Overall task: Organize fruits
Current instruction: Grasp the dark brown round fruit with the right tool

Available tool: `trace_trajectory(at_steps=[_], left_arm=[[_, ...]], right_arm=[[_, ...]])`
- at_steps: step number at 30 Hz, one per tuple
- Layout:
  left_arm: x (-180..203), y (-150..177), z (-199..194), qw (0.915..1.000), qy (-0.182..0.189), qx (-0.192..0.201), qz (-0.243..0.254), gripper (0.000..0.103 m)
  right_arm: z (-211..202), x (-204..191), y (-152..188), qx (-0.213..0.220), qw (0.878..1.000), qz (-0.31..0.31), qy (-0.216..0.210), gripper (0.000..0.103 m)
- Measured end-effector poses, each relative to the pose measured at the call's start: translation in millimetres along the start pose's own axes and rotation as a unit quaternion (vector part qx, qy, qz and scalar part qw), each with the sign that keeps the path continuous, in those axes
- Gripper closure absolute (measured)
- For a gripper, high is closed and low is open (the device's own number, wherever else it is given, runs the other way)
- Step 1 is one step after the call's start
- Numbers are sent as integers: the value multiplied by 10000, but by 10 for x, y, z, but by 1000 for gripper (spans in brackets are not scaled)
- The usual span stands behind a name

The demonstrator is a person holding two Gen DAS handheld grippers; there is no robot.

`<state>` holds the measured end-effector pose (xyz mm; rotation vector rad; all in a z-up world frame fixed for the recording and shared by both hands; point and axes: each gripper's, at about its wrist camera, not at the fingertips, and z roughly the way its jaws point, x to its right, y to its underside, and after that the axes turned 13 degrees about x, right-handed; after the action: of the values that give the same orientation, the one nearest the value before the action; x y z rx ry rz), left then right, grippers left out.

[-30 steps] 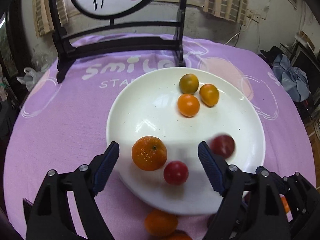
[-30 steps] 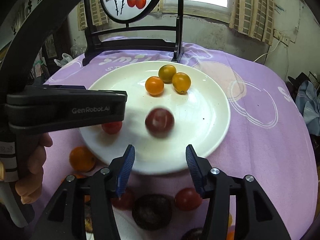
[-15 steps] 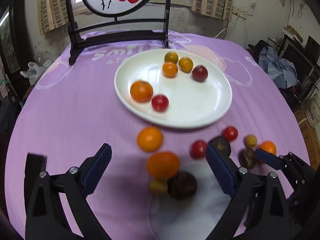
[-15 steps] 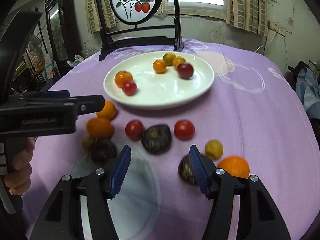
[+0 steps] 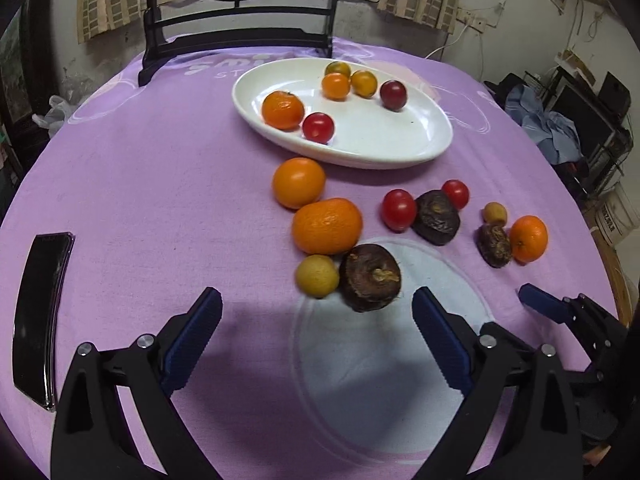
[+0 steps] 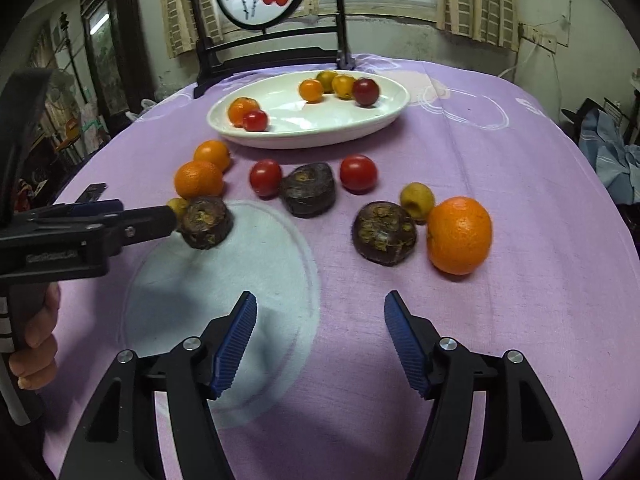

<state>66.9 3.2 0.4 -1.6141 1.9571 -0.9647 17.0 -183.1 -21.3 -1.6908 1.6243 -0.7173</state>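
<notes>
a: how are the claws seen?

b: the left claw (image 5: 316, 336) is seen released at the bottom of the left view, jaws spread wide, nothing gripped. the right claw (image 6: 320, 340) is likewise released at the bottom of the right view, and empty.

a: where is the fruit found?

b: a white plate (image 5: 400, 148) is seen in the upper middle of the left view, on the purple-covered desk (image 5: 140, 184). on it an orange (image 5: 282, 110) and a red tomato (image 5: 318, 127) lie close together at its left; two orange tomatoes, a greenish one and a dark red one are grouped at its far edge.

a: and off the plate?

b: below the plate, in the centre of the left view, two oranges (image 5: 327, 225) are touching, with a small yellow fruit (image 5: 317, 275) and a dark brown fruit (image 5: 370, 277) just below them, nearest the left claw. to the right, two red tomatoes flank another brown fruit (image 5: 436, 216). further right a third brown fruit (image 6: 385, 233) is found, flanked by a yellow fruit and an orange (image 6: 459, 234), in the middle right of the right view.

a: anything else?

b: a dark phone (image 5: 40, 316) is seen at the left edge of the left view.
</notes>
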Motion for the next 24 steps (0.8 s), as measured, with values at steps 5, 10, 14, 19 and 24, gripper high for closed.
trace_trajectory(at_steps=[5,10,14,19,24], left_arm=[[111,29,21,9996,138,-128,204,9],[146,31,-2,9994,207,-129,264,9],[117,31,4,9994,229,-166,202,9],[84,26,27,9994,239,-227,134,9],[89,43,48,9994,193,-250,144,9]], right_arm=[[140,90,-26,-173,9993,-53,337,35],[328,79,-165,-210,9990,-135,374,35],[410,90,-275,-139,9989,-105,426,38],[408,177,-317,-59,9992,113,369,60],[238,212,-242,-51,9995,262,153,60]])
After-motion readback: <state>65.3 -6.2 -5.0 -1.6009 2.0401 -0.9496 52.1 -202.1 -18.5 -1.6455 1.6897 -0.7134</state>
